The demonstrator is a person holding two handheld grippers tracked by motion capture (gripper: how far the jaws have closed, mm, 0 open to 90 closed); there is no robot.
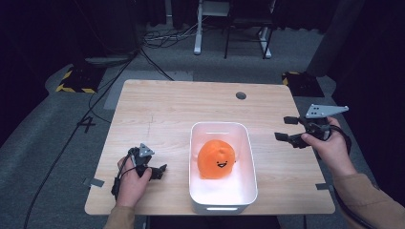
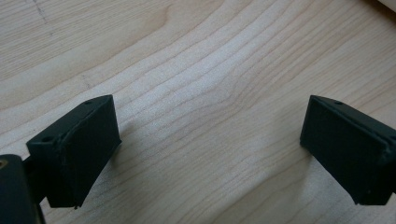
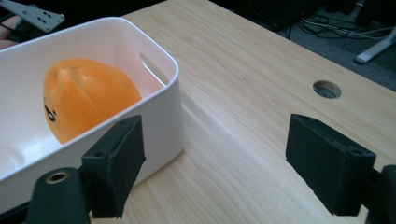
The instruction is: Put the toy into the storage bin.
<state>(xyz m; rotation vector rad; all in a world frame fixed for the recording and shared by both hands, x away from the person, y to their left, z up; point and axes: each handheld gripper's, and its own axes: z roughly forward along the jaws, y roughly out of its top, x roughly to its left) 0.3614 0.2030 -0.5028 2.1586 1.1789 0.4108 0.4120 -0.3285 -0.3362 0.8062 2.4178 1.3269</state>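
- Orange, rounded soft toy with a small printed face (image 1: 217,160) lying inside the white rectangular plastic bin (image 1: 249,143), near the middle of the pale wooden table (image 1: 162,105).
- Bin's long axis running from the person's edge toward the far edge; toy sitting in the middle of the bin, face turned toward the near end.
- Right gripper (image 1: 285,129) held off the bin's right side, apart from the rim, jaws spread wide with nothing between them; judging by the right gripper view, pointed across the table with the bin wall just beside one jaw.
- Left gripper (image 1: 160,171) resting low over bare wood just left of the bin, jaws likewise wide apart and empty.
- Toy lying between both tongs, roughly level with the left one; left gripper nearer to it, right gripper farther off and higher.
- Likely next reach: over the rim and down onto the toy.
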